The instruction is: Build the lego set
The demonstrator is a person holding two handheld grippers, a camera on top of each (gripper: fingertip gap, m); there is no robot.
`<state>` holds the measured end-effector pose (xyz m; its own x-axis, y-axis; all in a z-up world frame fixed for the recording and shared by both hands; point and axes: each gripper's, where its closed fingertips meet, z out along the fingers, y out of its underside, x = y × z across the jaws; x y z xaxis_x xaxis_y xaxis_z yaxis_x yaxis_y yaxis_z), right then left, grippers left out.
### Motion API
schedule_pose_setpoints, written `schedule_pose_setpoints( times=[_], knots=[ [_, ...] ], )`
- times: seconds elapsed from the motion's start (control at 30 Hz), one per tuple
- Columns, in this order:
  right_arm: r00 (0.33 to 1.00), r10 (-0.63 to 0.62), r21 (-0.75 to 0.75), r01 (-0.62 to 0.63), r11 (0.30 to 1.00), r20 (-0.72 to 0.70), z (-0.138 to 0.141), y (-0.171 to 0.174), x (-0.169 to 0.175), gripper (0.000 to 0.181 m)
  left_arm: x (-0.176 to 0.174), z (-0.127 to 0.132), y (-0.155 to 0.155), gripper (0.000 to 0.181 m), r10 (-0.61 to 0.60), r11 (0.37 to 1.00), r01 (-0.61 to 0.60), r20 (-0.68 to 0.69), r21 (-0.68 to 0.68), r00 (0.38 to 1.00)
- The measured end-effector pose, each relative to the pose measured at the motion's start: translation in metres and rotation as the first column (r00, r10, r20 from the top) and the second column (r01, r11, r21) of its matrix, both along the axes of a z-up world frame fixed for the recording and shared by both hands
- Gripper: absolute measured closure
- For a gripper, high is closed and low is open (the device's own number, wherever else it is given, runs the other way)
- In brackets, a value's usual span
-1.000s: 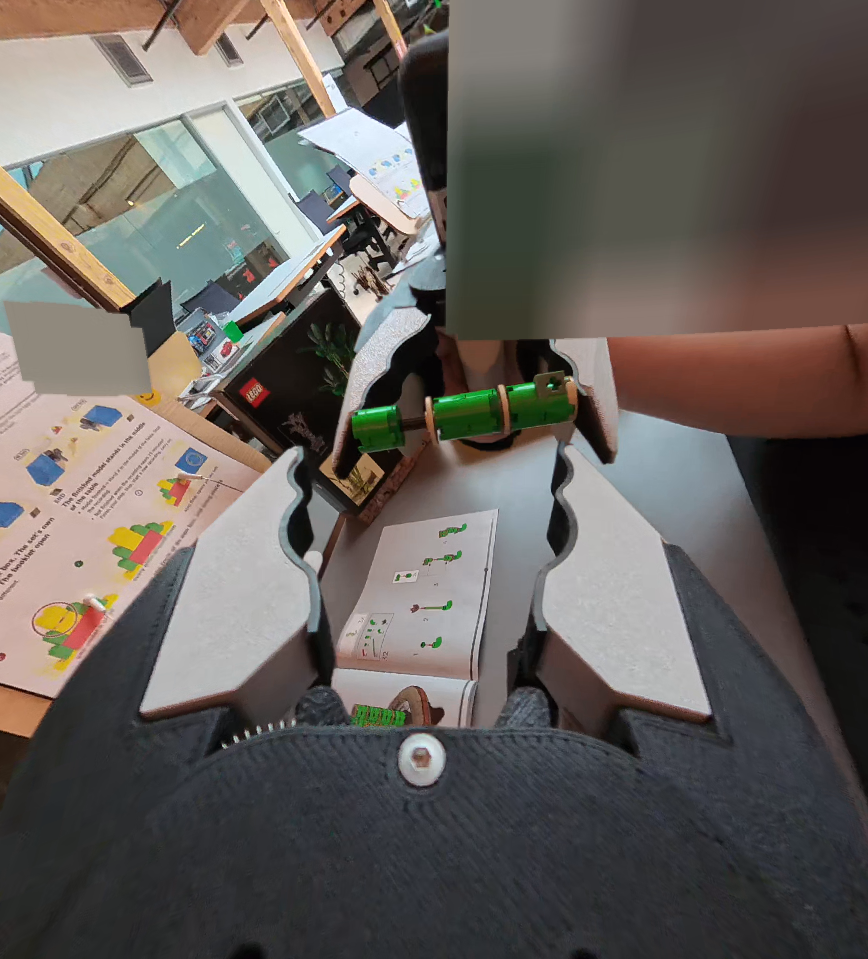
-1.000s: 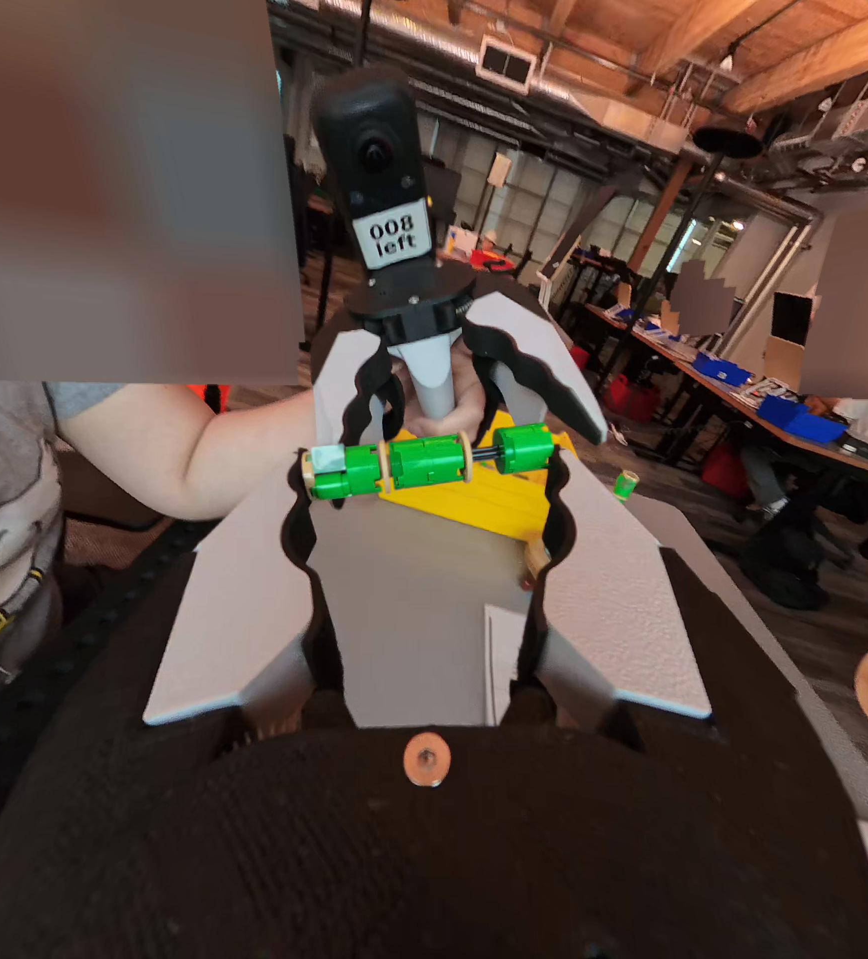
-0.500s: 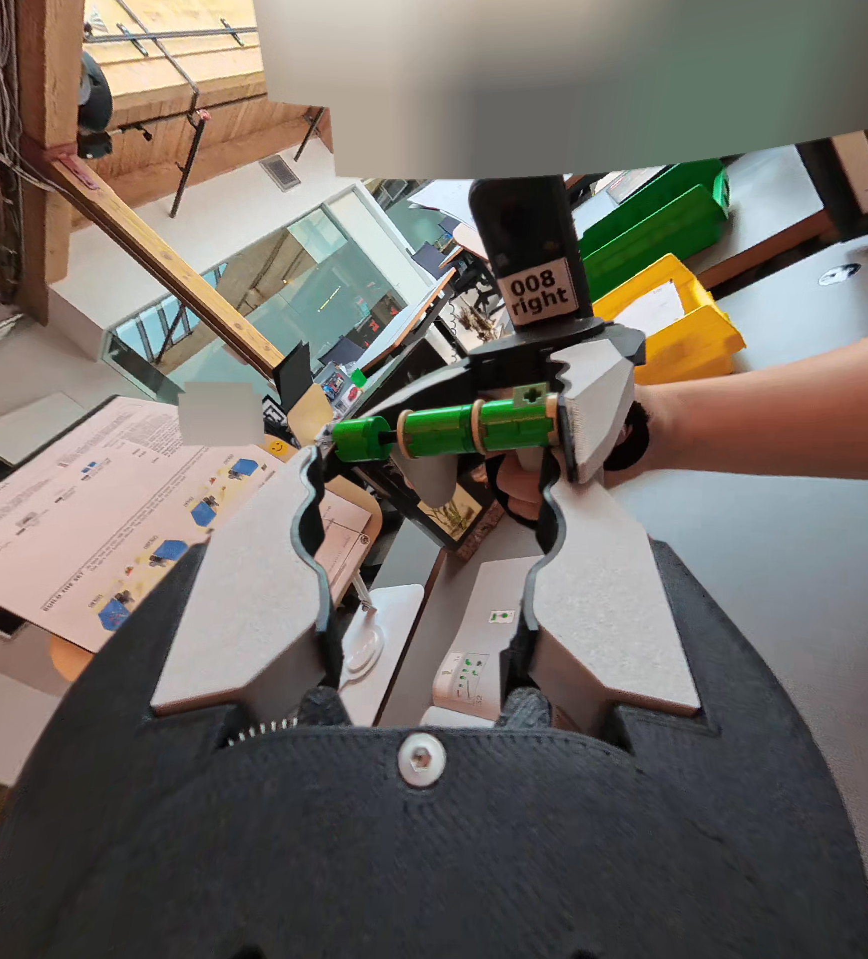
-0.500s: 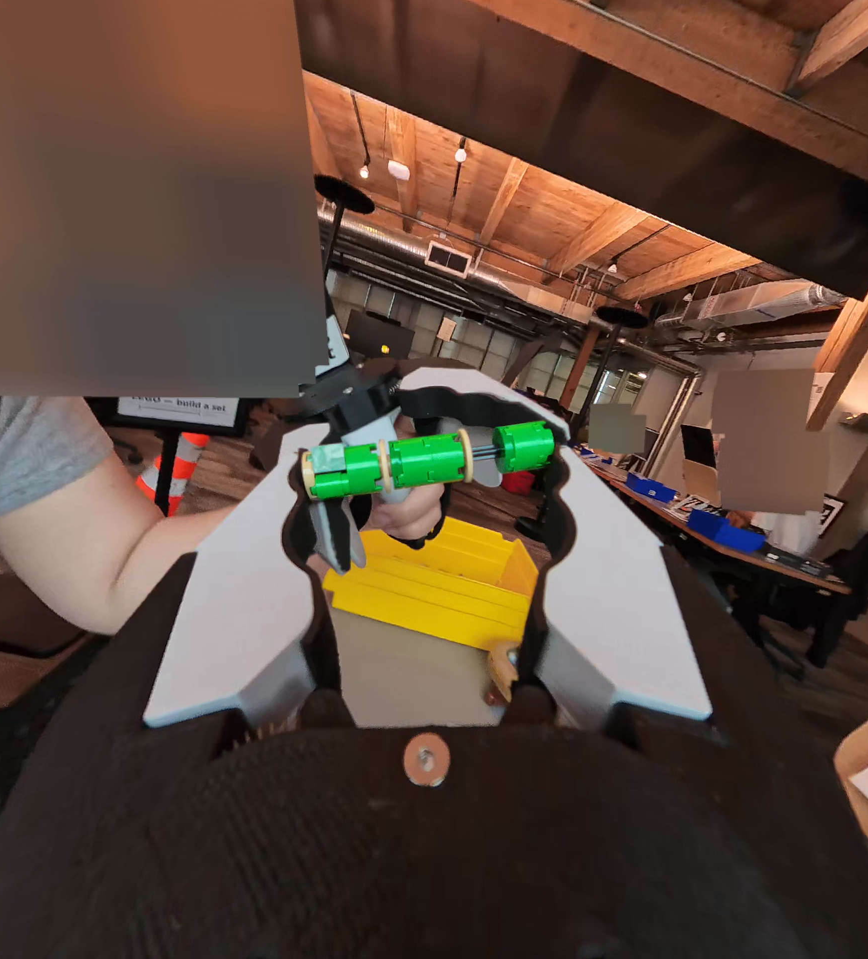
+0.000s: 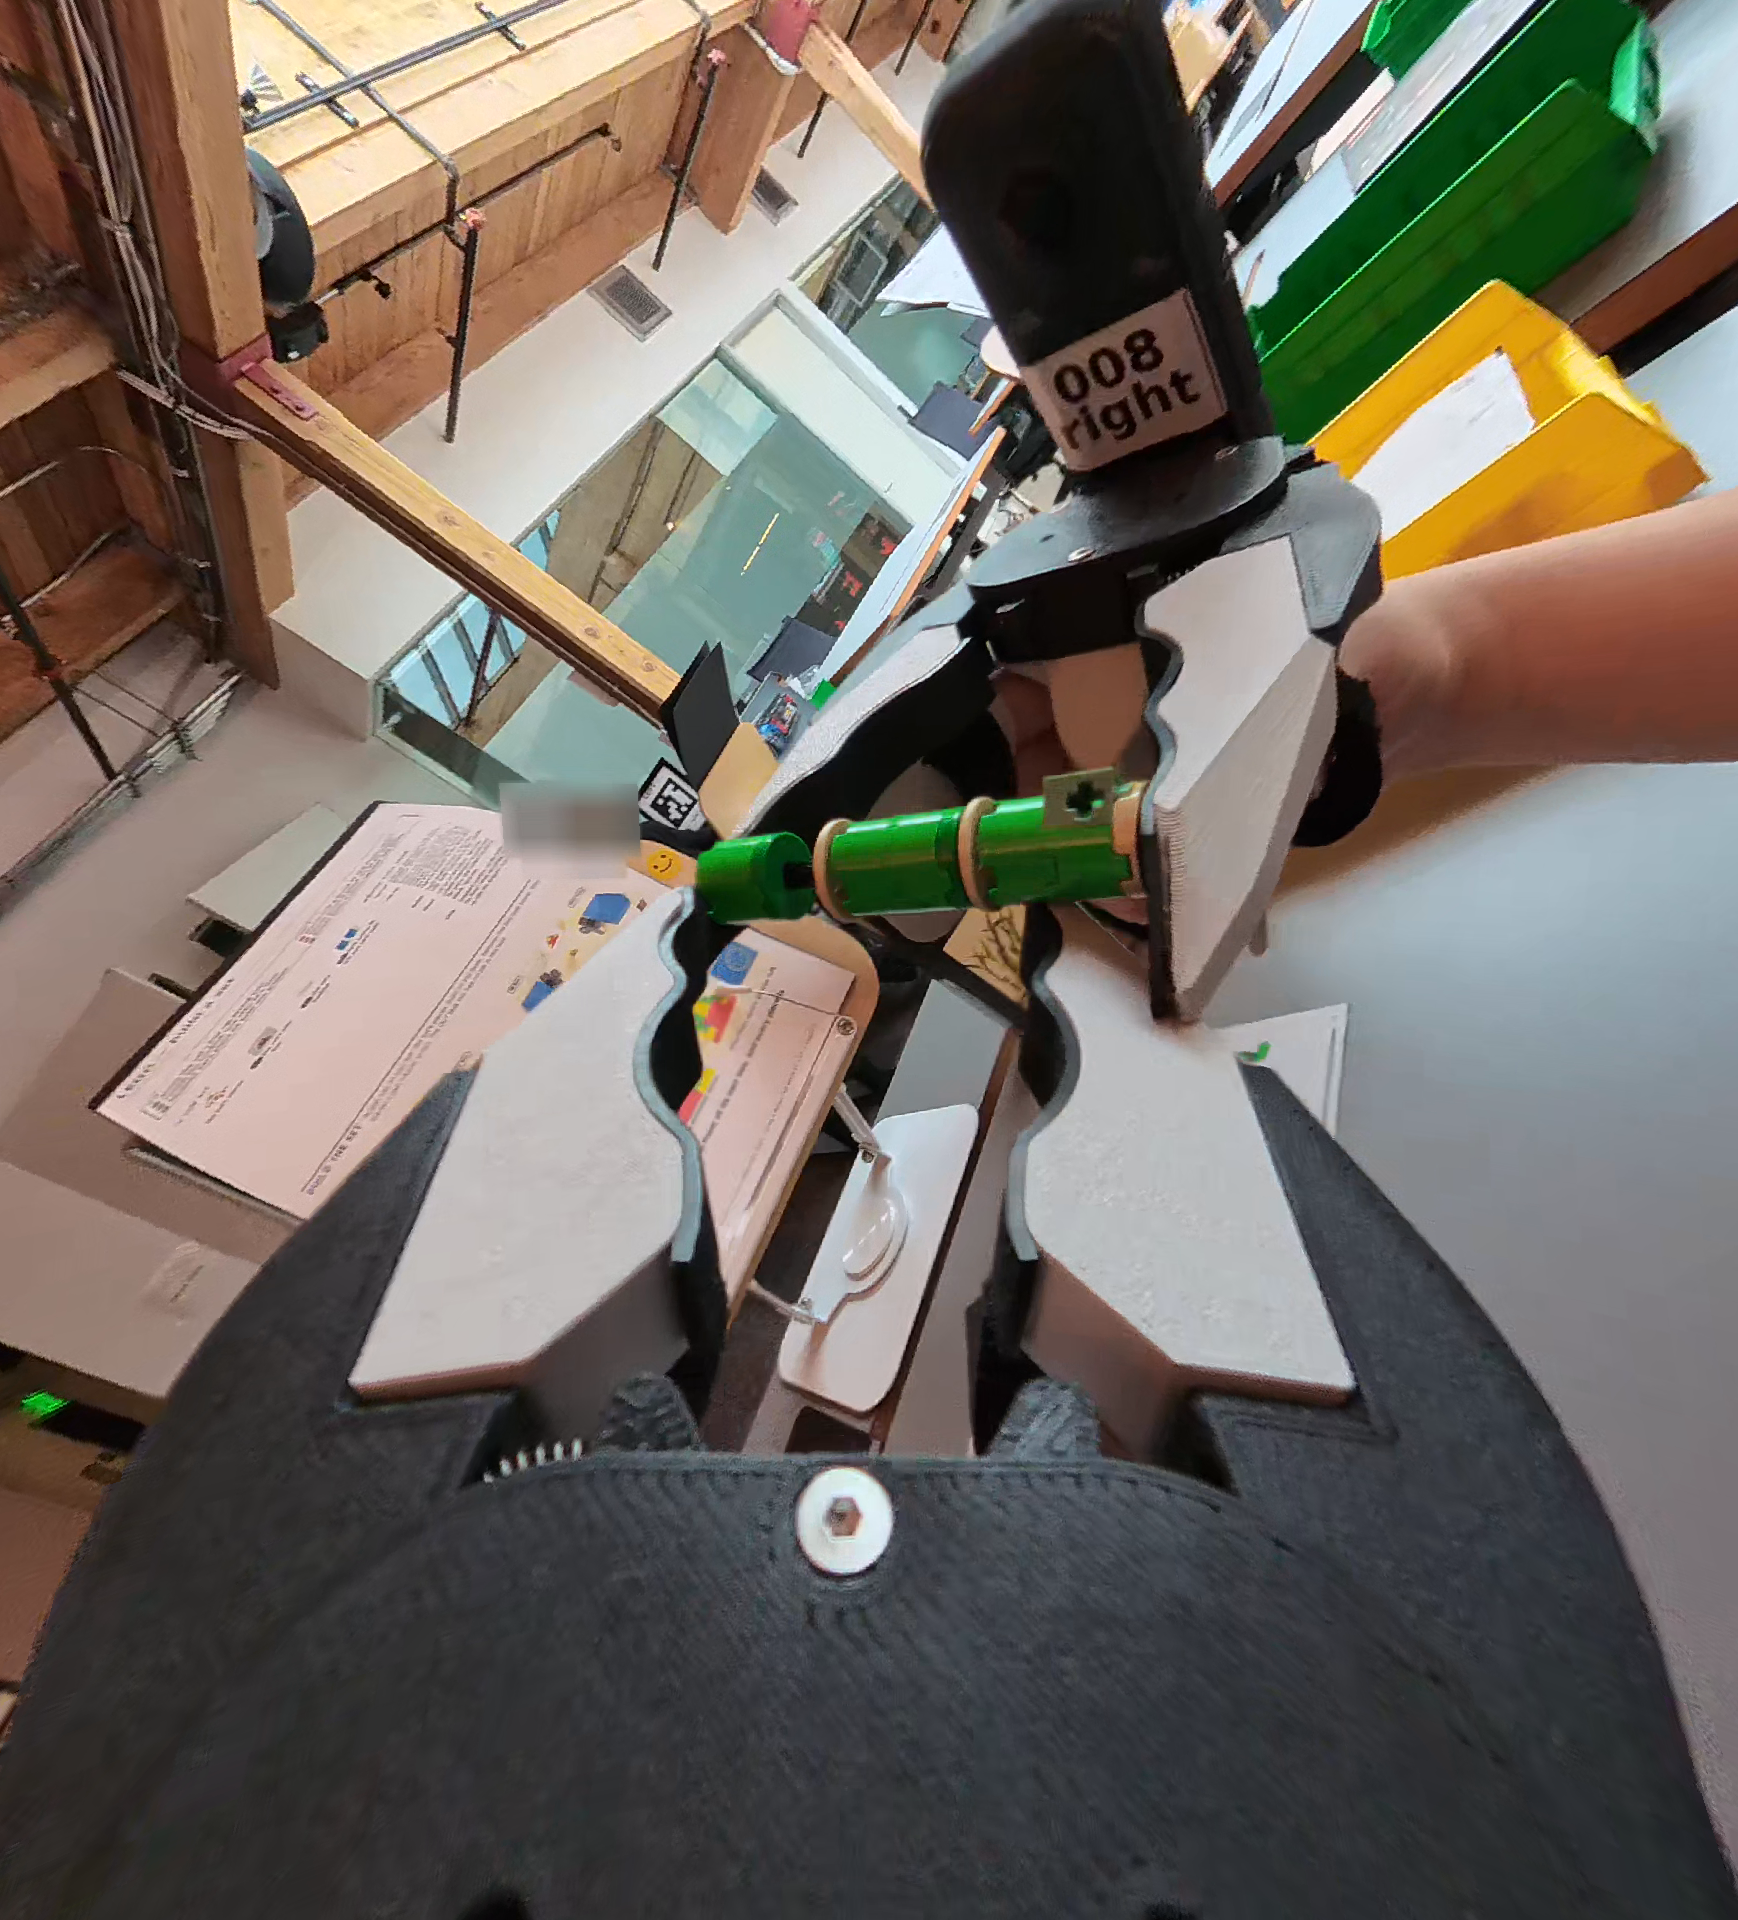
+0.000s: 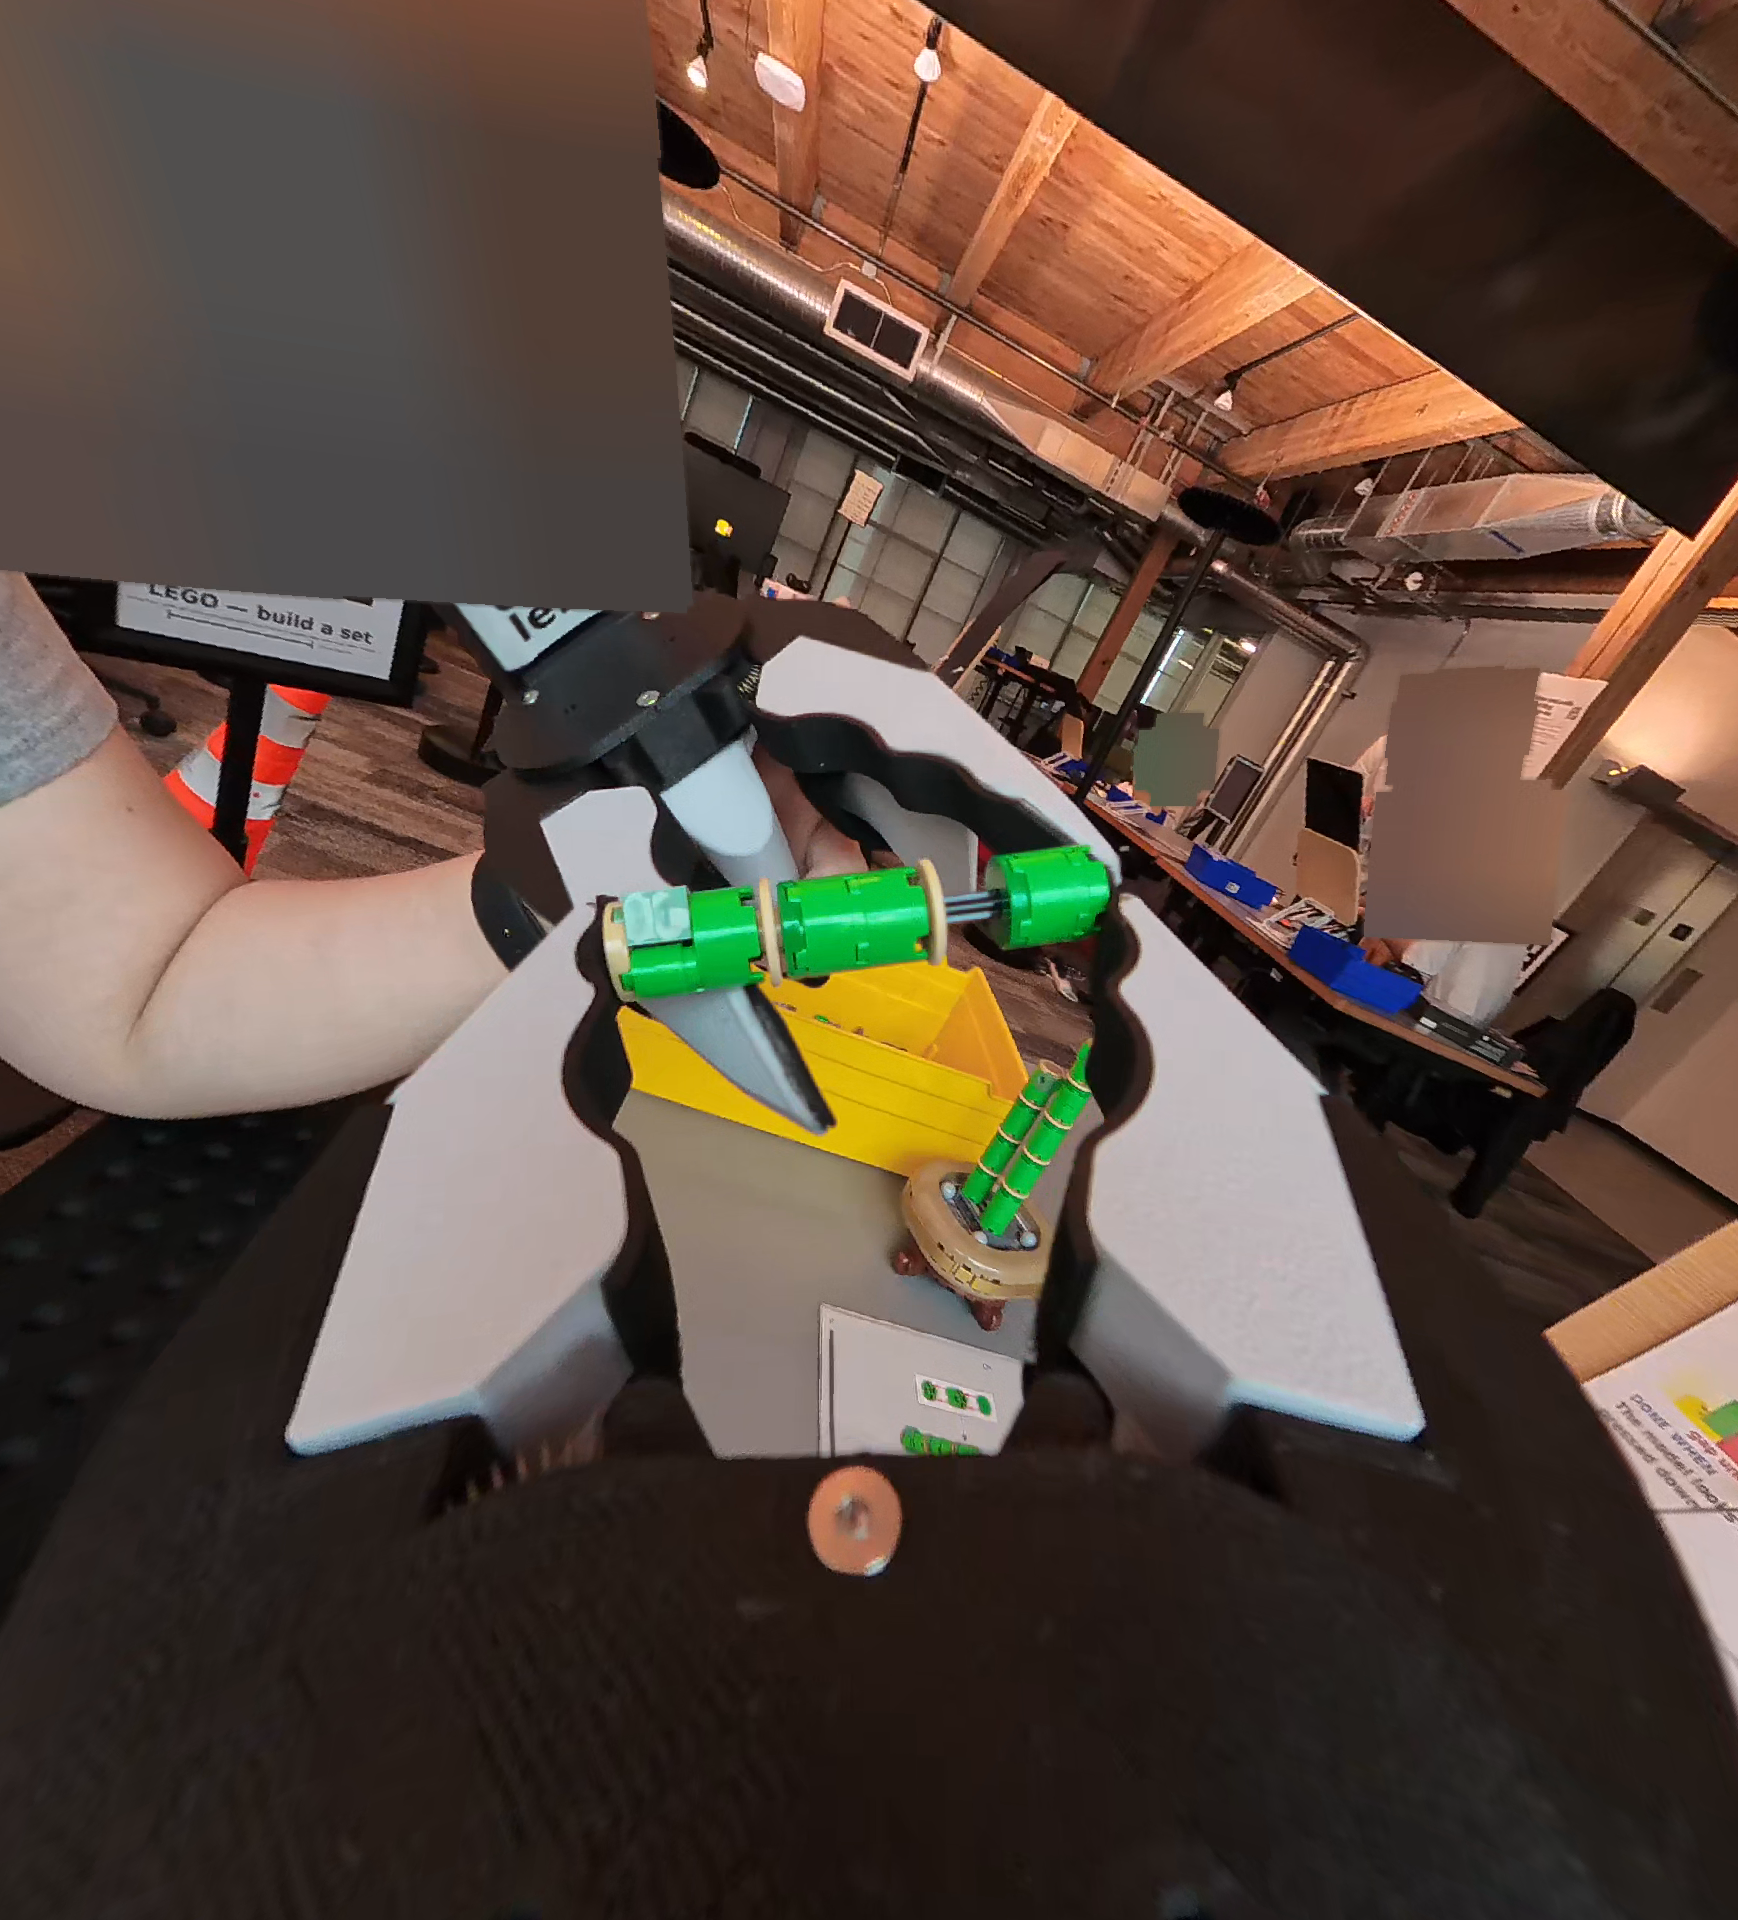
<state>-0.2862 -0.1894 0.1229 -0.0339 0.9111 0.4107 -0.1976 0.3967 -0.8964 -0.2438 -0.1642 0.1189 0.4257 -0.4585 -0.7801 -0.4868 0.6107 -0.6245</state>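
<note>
Piece: I see a green stalk (image 6: 860, 928) of three ribbed cylinders on a thin dark axle, with tan rings between segments, a tan cap and a pale grey-green block at one end.
Position: held level in the air above the grey table (image 6: 751, 1247), spanning both tools.
Right gripper (image 6: 854, 935): I have its jaws clenched endwise on the stalk, one tip at each end.
Left gripper (image 5: 860, 914): jaws spread; whether its fingertips touch the stalk I cannot tell from here.
Model: on the table, a tan round base (image 6: 974, 1231) carries two leaning green stalks (image 6: 1036, 1153), near a yellow bin (image 6: 906, 1081).
Booklet (image 6: 922, 1392): lies flat just beside the base.
</note>
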Motion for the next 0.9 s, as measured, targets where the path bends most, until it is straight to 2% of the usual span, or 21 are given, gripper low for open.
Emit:
schedule_pose_setpoints(
  times=[0.4,0.9],
  knots=[
    [0.998,-0.019,0.013,0.019,1.000,0.066,-0.0080,0.0030,0.0019,0.091,-0.0006,-0.0067,0.0023,0.127,0.012,0.999,-0.012,0.000,-0.037,1.000],
    [0.996,-0.021,0.021,0.020,1.000,0.084,-0.0099,0.0040,0.0047,0.092,0.0012,-0.0079,0.0023,0.128,0.020,0.999,-0.020,0.006,-0.034,1.000]
  ],
)
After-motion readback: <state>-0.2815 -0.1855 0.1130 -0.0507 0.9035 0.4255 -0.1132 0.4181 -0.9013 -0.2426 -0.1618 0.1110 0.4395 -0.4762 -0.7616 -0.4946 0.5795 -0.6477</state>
